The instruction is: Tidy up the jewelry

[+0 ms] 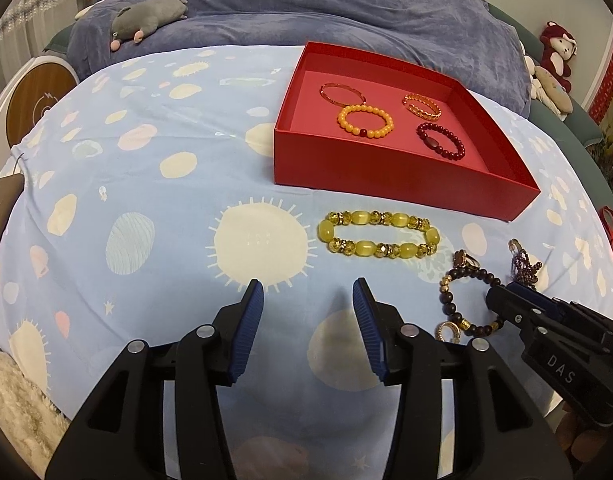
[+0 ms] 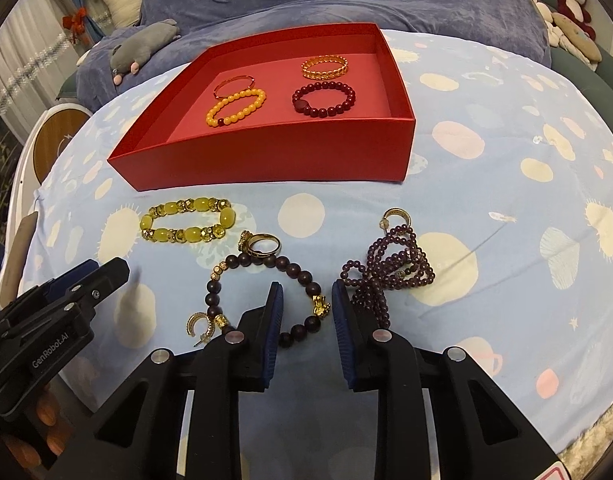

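Inside red box (image 2: 266, 152): four bracelets (image 2: 324, 98). Left gripper (image 1: 308, 292) open, empty; right gripper (image 2: 306, 296) parted astride dark bead bracelet (image 2: 266, 300).

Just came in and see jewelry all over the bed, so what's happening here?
A person with two handheld grippers is sorting jewelry into a red box, which already holds four bracelets. The right gripper straddles the dark bead bracelet, not yet pressing it. The left gripper is open and empty. A yellow bracelet is not boxed yet.
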A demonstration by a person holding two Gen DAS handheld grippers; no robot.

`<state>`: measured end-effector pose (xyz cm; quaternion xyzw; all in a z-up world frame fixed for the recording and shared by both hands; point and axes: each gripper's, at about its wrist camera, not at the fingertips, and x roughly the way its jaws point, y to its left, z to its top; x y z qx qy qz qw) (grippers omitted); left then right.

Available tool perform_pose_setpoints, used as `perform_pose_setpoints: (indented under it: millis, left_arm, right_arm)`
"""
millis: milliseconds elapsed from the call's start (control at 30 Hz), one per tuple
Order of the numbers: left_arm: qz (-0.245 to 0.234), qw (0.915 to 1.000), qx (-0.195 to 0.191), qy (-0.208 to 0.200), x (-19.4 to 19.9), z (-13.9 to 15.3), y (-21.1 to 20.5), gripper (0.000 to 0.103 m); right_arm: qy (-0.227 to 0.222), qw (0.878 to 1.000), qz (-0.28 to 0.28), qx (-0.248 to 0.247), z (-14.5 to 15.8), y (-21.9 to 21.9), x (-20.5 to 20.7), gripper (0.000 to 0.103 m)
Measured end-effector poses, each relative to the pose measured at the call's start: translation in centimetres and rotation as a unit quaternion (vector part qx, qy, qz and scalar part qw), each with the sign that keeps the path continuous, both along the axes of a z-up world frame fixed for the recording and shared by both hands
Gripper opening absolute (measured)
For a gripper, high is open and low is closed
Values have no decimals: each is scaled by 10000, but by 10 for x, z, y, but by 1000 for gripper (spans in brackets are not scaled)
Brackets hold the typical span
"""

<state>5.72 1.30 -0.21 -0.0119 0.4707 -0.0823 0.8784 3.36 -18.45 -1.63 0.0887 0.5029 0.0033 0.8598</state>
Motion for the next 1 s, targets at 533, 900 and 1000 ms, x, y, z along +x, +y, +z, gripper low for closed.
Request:
perform_pose_setpoints:
  millis: [533,900,1000]
  left_arm:
    - [139,9998,-124,23,43,-3,-12,44]
    - [4,9997,242,-80,47,-14,-25,26]
    - [-73,9997,222,-93,45,-13,-24,10]
  right_arm:
    - [99,9997,-44,204,1,-5,-8,10]
    - [132,9995,11,270,1,0,-9,10]
    - [134,9995,18,277,1,-1,-10,9]
